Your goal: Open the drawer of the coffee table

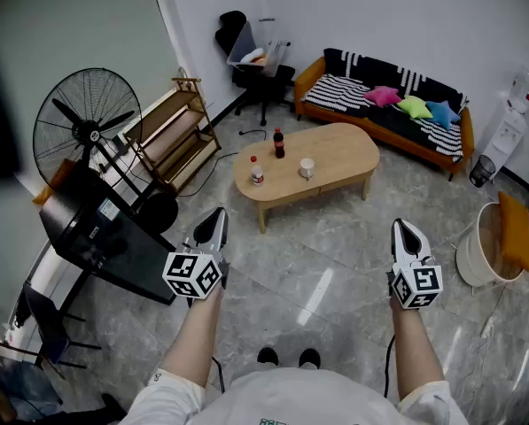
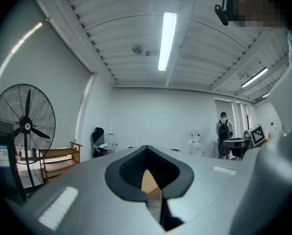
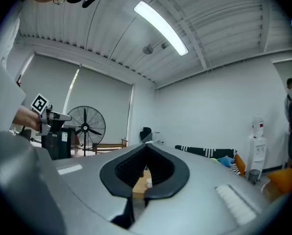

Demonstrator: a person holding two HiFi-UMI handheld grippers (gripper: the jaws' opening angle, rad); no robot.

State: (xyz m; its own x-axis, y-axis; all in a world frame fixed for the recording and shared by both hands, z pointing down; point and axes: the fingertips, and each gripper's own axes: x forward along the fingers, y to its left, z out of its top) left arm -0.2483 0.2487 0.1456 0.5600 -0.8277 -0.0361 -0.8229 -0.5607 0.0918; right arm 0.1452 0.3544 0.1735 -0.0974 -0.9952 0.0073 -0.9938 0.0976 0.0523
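The oval wooden coffee table (image 1: 333, 154) stands mid-room on the tiled floor, carrying a cola bottle (image 1: 279, 142), a small bottle (image 1: 257, 172) and a white cup (image 1: 307, 167). I cannot make out its drawer from here. My left gripper (image 1: 218, 214) and right gripper (image 1: 400, 227) are held level over the floor, well short of the table, both shut with nothing in them. In the left gripper view a slice of the table (image 2: 149, 182) shows past the closed jaws. In the right gripper view the table (image 3: 138, 184) and its cup show the same way.
A big floor fan (image 1: 87, 129), a black stand (image 1: 100, 237) and a wooden rack (image 1: 171, 135) line the left side. A striped sofa (image 1: 384, 104) and an office chair (image 1: 255, 69) stand behind the table. A white bucket (image 1: 481, 246) sits right. A person (image 2: 224, 131) stands far off.
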